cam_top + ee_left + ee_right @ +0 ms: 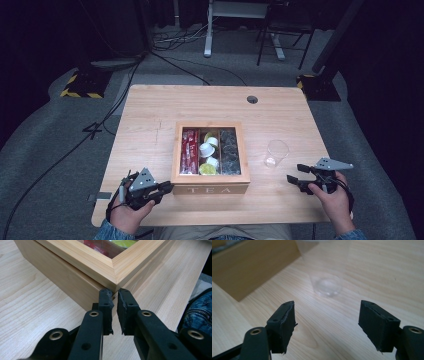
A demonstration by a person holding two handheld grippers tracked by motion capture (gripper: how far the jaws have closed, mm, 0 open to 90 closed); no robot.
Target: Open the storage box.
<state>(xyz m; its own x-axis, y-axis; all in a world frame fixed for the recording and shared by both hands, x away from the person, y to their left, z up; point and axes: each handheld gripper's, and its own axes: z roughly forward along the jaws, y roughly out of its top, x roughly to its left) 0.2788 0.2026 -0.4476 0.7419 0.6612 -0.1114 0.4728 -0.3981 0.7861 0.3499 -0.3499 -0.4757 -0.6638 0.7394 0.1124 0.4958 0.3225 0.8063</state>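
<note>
Clear cup (276, 153) just right of tea box (210, 189); table (150, 115) otherwise bare.

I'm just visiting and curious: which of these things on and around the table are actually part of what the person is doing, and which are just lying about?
In use:
left gripper, shut at the near corner of the tea box
right gripper, jaws apart, facing the clear cup

Lying about:
cables on the floor
yellow-and-black striped base
desk legs behind

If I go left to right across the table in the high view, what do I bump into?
Left black two-jaw gripper → wooden tea box with glass lid → clear plastic cup → right black two-jaw gripper.
</note>
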